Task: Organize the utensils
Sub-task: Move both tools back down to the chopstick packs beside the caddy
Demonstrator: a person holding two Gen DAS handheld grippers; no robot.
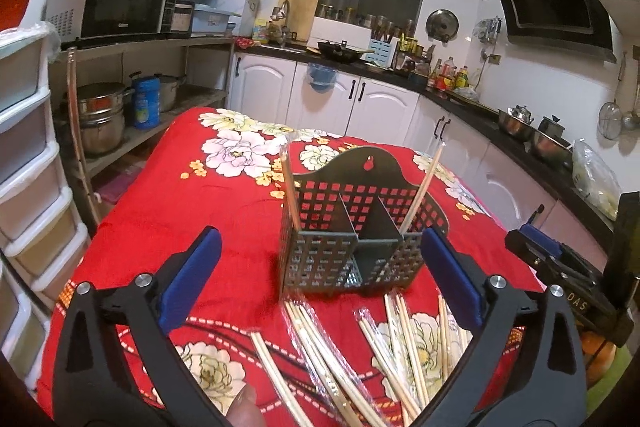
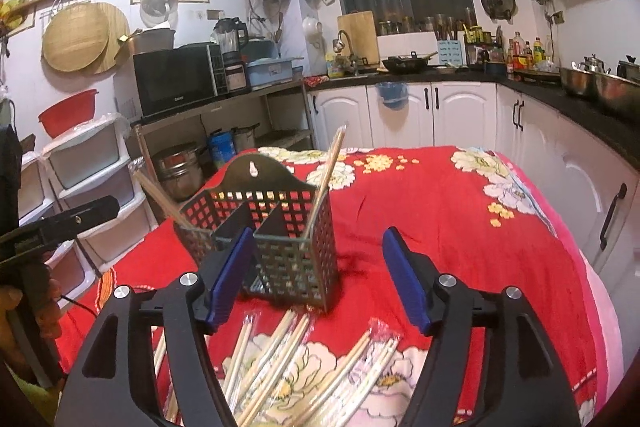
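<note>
Setting: a table under a red flowered cloth point(image 1: 152, 227) in a home kitchen.
Holder: a dark perforated utensil basket point(image 1: 356, 247) stands upright near the middle of the cloth, split by dividers into compartments, its tall back panel on the far side.
Already sorted: one wrapped pair of chopsticks point(image 1: 290, 183) leans in the left compartment and another pair point(image 1: 424, 187) leans in the right one; the middle compartment looks empty as far as the views show.
Still loose: a scattered pile of wrapped chopsticks point(image 1: 384, 355) lies on the cloth just in front of the basket, on the near side; the same pile point(image 2: 288, 359) shows in the right wrist view. They cross one another at several angles.
Left gripper point(image 1: 320, 267): jaws spread wide, nothing between the blue pads, held above the near edge of the pile and facing the basket.
Right gripper point(image 2: 320, 275): also spread wide and empty, with the basket's right corner showing between its pads.
Progress: early, by my reading; two pairs are in and most of the pile is left.
Next need: probably picking one wrapped pair out of the tangle; the slippery wrappers and overlaps could make two come up together.
</note>
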